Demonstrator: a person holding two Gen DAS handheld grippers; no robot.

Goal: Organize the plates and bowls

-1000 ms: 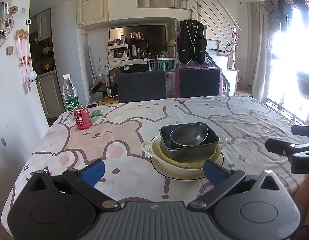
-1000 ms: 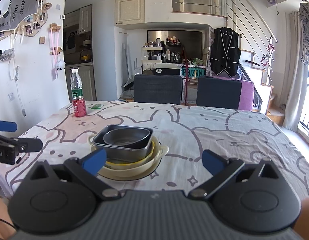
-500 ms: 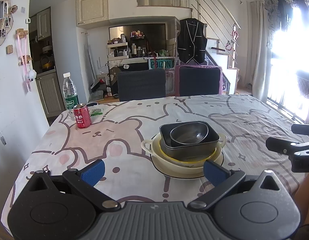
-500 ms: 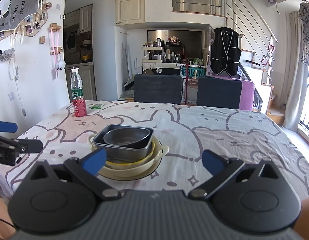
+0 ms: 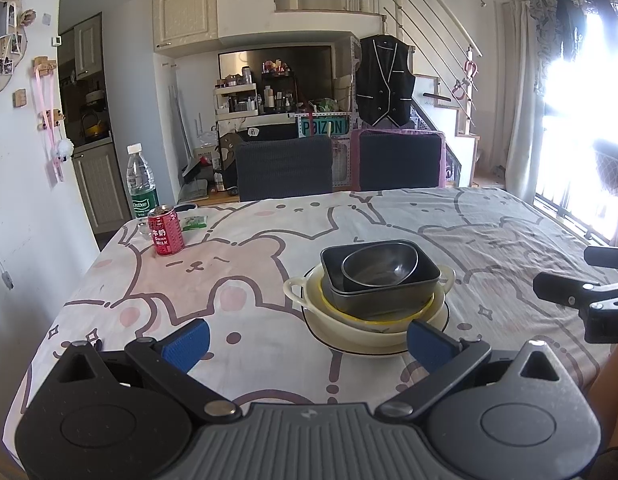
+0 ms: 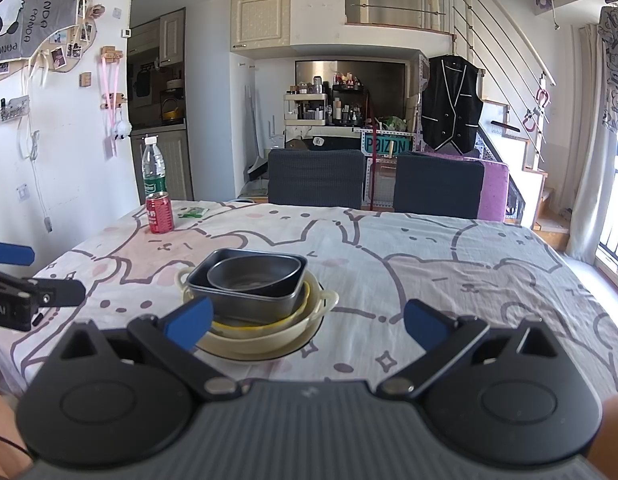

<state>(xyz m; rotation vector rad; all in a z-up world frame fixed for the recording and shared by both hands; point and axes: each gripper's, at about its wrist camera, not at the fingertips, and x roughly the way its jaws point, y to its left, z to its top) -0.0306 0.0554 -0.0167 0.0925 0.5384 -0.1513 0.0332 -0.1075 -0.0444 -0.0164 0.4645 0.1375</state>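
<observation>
Both grippers spread wide, empty — dish stack point(image 5: 373, 296) on table point(image 5: 489, 232).

Surface point(image 5: 489, 232) covered in bear-print cloth. Directly on it: plate point(image 5: 385, 350) under stacked bowls near middle; red can point(image 5: 165, 231), water bottle point(image 5: 141, 184), small green packet point(image 5: 195, 222) at far left corner.

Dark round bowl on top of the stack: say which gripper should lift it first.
Probably the left gripper: open, with the dark round bowl nearer its centreline. For the right gripper, also open, the stack sits off left.
</observation>
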